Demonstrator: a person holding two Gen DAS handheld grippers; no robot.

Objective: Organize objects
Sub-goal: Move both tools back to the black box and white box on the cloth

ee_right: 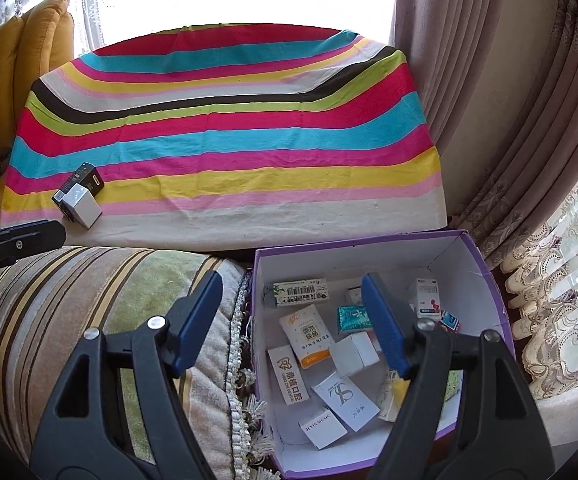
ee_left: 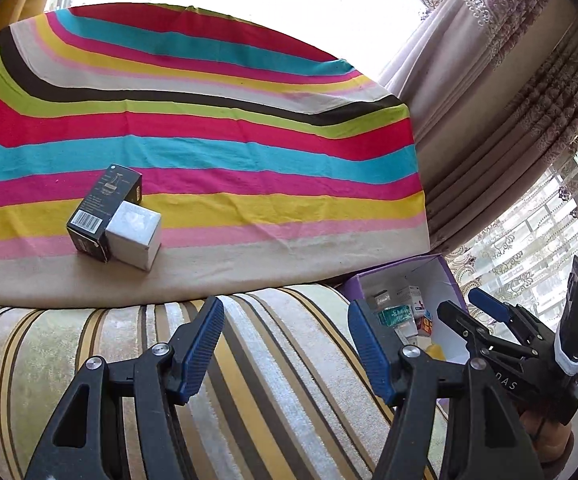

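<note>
Many small cartons are already lying in the purple box [ee_right: 485,264]. A black carton [ee_left: 103,210] and a white carton [ee_left: 135,236], touching, are remaining on the striped cloth [ee_left: 249,152]. The left gripper [ee_left: 285,344] and right gripper [ee_right: 293,322] are both standing apart, holding nothing.

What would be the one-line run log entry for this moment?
left gripper: open, empty | right gripper: open, empty, over purple box | black box, white box: touching, on striped cloth
</note>
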